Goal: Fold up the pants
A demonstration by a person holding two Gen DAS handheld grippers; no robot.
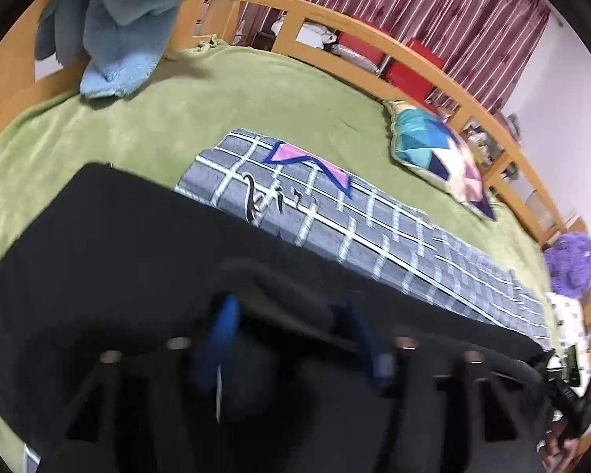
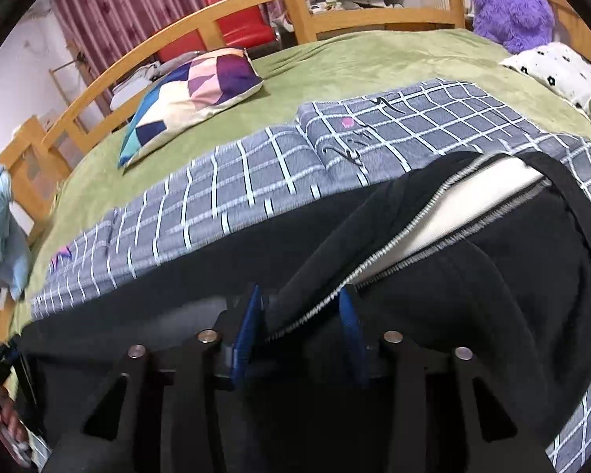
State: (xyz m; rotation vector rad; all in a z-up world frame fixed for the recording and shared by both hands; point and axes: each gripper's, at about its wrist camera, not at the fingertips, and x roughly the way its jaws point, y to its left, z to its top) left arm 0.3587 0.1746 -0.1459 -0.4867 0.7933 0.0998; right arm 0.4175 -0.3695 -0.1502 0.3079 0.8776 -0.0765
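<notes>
step: fold of black pants (image 2: 472, 276) apparently just laid | pants: near edge of bed, over grey checked blanket (image 2: 236, 181), zip fly up | left gripper (image 1: 291, 335): jaws parted, cloth between, unpinched | right gripper (image 2: 301, 327): parted astride zipper (image 2: 374, 264), unpinched

Left gripper (image 1: 291, 315) jaws apart over black pants (image 1: 118, 236) on green blanket (image 1: 177, 118).

one black pants (image 2: 472, 276), one grey checked blanket (image 2: 224, 197), one patchwork pillow (image 2: 193, 94), one purple plush (image 2: 512, 12)
</notes>
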